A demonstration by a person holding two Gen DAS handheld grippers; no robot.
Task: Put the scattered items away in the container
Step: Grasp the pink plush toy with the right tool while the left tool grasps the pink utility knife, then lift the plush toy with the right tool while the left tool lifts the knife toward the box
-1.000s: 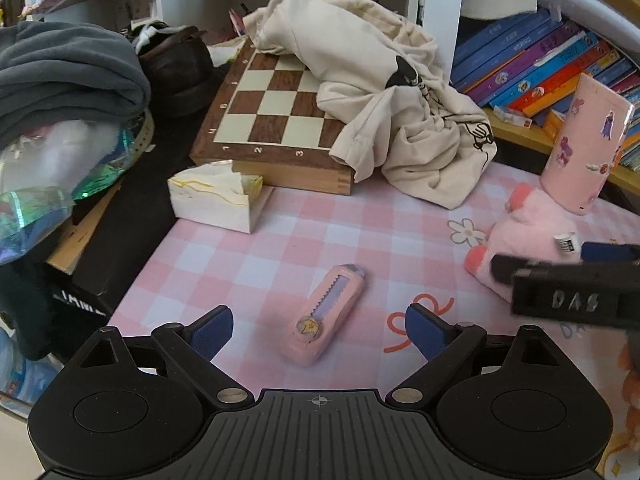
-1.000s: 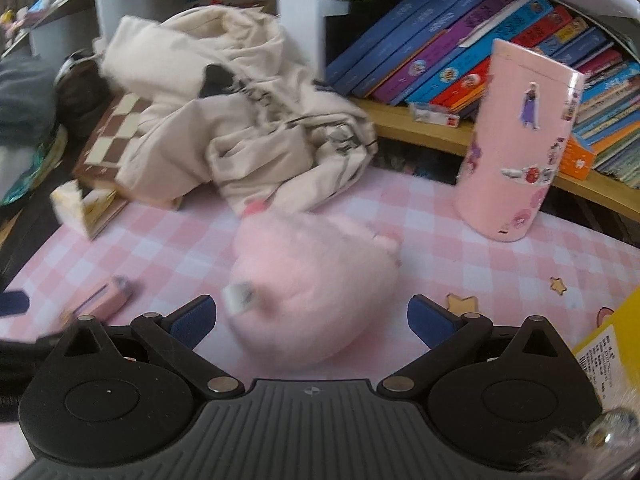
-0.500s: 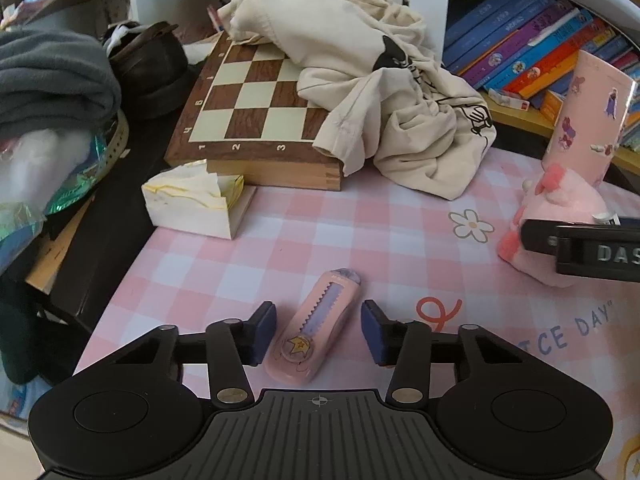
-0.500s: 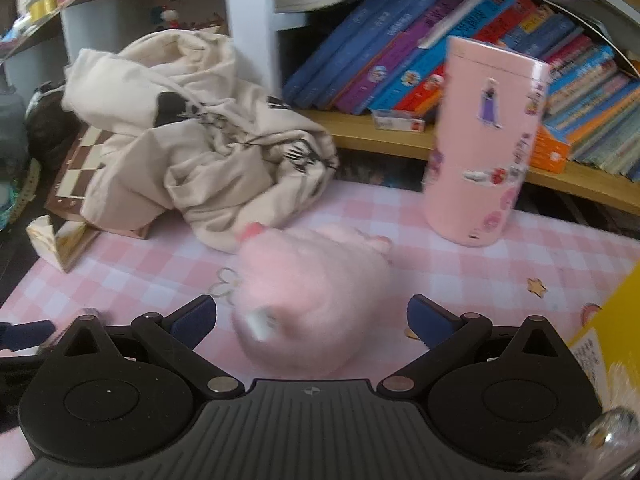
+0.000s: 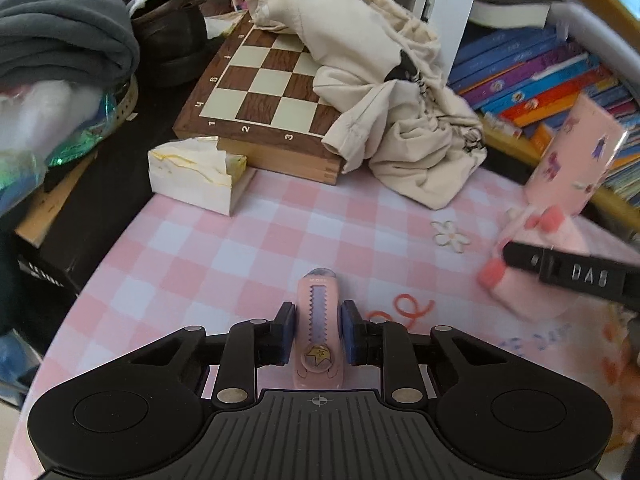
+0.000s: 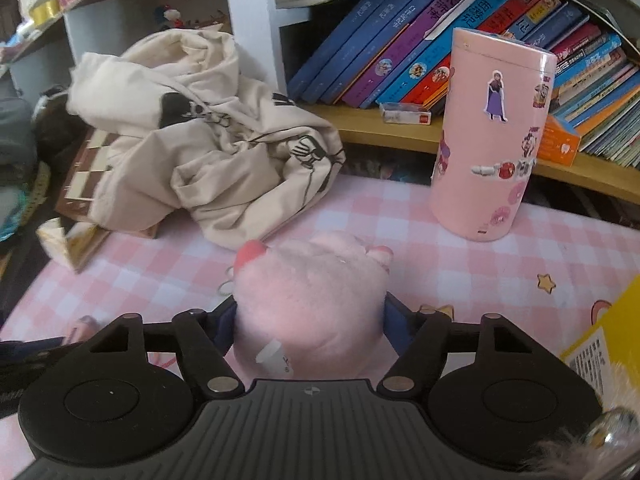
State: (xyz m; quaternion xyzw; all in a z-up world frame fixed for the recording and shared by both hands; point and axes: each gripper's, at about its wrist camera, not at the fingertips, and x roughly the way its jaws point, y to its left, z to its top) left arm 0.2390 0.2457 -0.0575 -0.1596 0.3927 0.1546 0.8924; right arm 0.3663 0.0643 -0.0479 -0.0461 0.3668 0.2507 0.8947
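Pink utility knife — star sticker, toothed slider.

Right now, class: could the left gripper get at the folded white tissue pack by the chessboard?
Probably not yet: the left gripper is shut on the pink utility knife. The path over the checked cloth to the tissue pack looks free.

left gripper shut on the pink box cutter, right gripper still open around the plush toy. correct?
Not quite. The right gripper is shut on the pink plush toy; the right wrist view shows both fingers pressed into its sides. The left gripper is shut on the pink box cutter, as you said.
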